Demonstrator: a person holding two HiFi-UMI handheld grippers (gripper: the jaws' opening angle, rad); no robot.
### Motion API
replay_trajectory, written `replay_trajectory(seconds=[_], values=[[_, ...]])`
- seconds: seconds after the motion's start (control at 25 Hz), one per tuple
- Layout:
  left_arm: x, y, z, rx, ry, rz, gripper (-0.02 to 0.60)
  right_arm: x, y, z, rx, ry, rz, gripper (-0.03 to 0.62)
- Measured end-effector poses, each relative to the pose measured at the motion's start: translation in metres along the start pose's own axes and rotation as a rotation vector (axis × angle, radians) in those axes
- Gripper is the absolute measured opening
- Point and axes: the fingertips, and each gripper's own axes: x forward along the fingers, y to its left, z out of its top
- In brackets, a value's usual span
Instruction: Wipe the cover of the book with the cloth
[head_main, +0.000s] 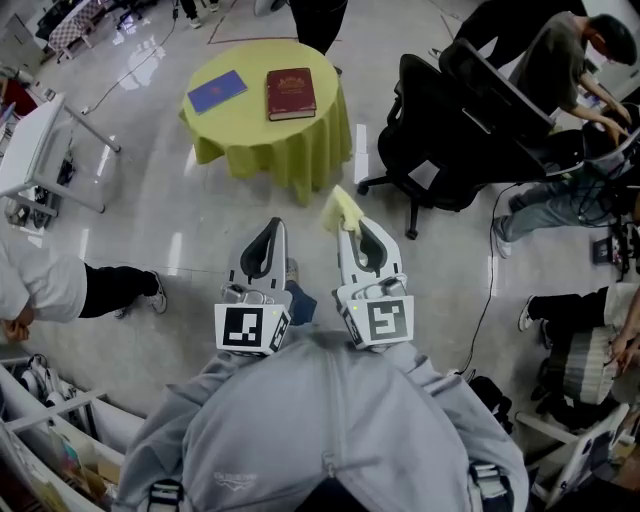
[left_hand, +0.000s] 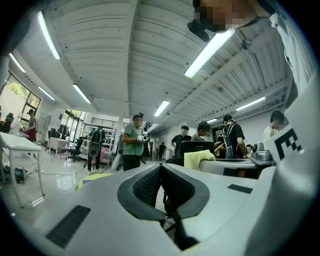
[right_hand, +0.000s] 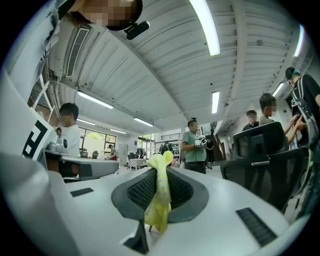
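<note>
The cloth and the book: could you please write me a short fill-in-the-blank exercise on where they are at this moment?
1. The yellow cloth is clamped in the ___ gripper.
2. The left gripper is shut and holds ___.
3. The red book lies closed on the round ___.
4. Beside the book lies a flat ___ item.

Missing words: right; nothing; table; blue.

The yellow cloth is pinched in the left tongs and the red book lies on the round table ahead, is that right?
No: the yellow cloth is pinched in the right tongs, as the right gripper view shows; the left tongs are shut on nothing. The red book does lie on the round table ahead.
</note>
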Motion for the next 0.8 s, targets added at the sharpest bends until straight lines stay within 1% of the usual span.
replay_trajectory(seconds=[0.12,0.28,0.4,0.56,0.8], values=[[0.029,0.023,-0.003,-0.016,-0.004,-0.017,0.018,0.035,-0.006,-0.006,-0.008,0.012,-0.004,0.057],[0.079,0.06,0.002,-0.033,-0.01,-0.046,0.018,0.096,-0.018,-0.006,-0.005,0.012,-0.019,0.057],[0.115,0.09,0.01,-0.029,-0.013,-0.073,0.018,0.142,-0.02,-0.001,-0.011,0.009,-0.022,0.057],[0.163,0.125,0.011,-0.034,-0.011,-0.107,0.018,0.199,-0.026,-0.004,-0.012,0.006,-0.033,0.057],[0.208,0.16,0.003,-0.044,0.004,-0.142,0.018,0.251,-0.039,-0.016,-0.018,0.027,-0.063,0.057]])
